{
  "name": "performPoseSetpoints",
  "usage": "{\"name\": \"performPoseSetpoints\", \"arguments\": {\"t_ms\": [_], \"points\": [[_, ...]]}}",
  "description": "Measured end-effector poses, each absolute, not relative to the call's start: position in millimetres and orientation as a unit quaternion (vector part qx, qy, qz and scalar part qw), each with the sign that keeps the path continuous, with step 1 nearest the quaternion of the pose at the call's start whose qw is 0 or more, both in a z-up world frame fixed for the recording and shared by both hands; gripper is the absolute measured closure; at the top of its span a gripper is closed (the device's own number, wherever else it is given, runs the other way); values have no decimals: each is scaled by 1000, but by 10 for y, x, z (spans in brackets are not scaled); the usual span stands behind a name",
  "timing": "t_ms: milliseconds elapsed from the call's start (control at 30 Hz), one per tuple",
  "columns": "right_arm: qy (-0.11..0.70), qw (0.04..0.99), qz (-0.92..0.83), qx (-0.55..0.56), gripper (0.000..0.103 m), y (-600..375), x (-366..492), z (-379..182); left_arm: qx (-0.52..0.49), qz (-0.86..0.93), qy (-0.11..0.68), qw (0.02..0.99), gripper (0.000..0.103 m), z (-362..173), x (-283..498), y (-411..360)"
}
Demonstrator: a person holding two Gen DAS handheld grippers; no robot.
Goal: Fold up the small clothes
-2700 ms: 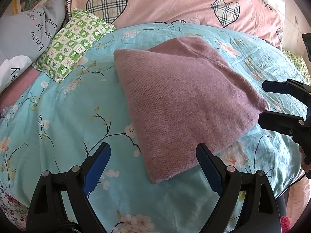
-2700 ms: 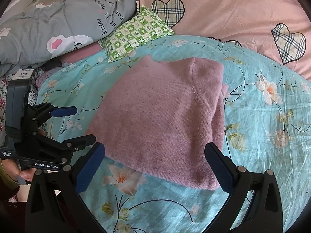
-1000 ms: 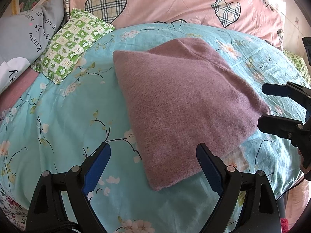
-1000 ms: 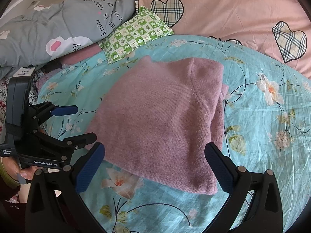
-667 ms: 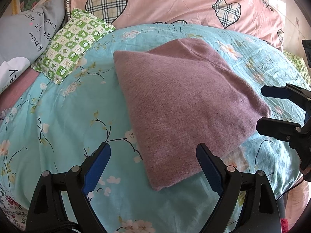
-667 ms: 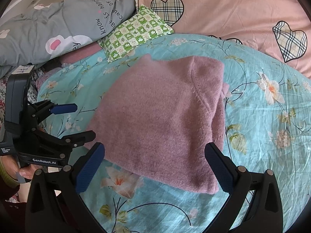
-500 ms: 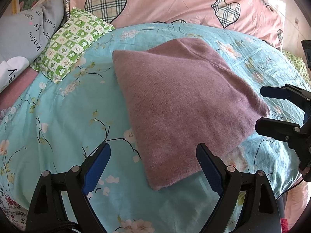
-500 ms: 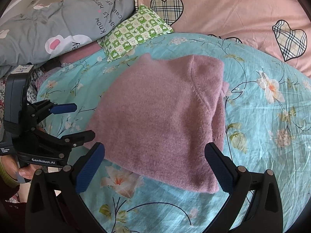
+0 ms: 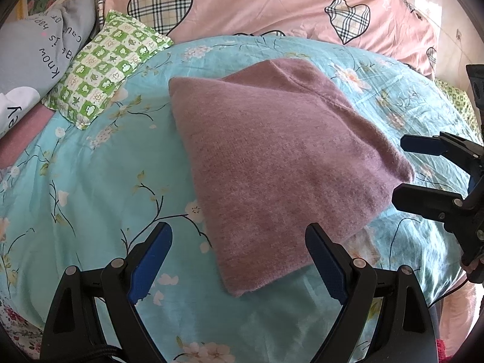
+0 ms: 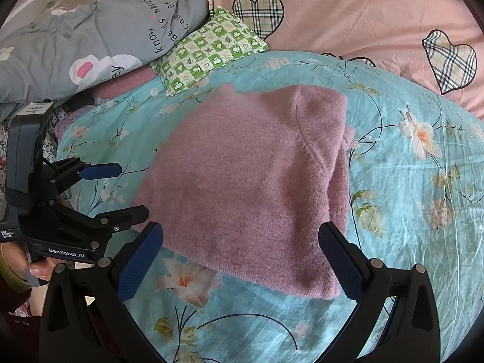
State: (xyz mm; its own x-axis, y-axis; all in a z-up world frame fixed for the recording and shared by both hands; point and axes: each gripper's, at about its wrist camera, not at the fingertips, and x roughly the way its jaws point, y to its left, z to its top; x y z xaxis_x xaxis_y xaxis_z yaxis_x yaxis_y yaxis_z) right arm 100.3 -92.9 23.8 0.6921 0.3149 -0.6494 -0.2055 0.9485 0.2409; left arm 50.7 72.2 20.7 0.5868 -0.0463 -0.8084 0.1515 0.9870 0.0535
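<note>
A folded mauve knit sweater (image 9: 272,157) lies flat on the turquoise floral bedsheet (image 9: 90,181); it also shows in the right wrist view (image 10: 251,181). My left gripper (image 9: 239,236) is open and empty, hovering just before the sweater's near corner. It shows at the left of the right wrist view (image 10: 121,187). My right gripper (image 10: 240,236) is open and empty, over the sweater's near edge. It shows at the right of the left wrist view (image 9: 399,169), close to the sweater's right corner.
A green checked pillow (image 9: 106,69) lies at the back left, beside a grey printed quilt (image 10: 84,39). A pink quilt with plaid hearts (image 9: 272,3) fills the back. The bed edge drops off at the right of the left wrist view.
Almost nothing has changed. Both grippers stay open and hover in place with only slight drift; the sweater has not moved.
</note>
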Motion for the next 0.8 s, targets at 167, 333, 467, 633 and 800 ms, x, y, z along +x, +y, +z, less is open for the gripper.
{"name": "performPoseSetpoints", "arguments": {"t_ms": [167, 333, 467, 633, 800], "points": [[366, 917, 141, 75, 1, -923, 1001, 237, 57, -56, 451, 889, 13, 208, 509, 727], [366, 917, 143, 74, 1, -924, 995, 236, 55, -58, 452, 889, 13, 204, 511, 737], [367, 916, 144, 72, 1, -926, 1001, 231, 53, -61, 453, 888, 13, 202, 516, 738], [367, 916, 144, 71, 1, -926, 1004, 232, 50, -64, 453, 888, 13, 202, 519, 736], [367, 916, 144, 71, 1, -928, 1004, 235, 45, -65, 451, 889, 13, 207, 527, 745]]}}
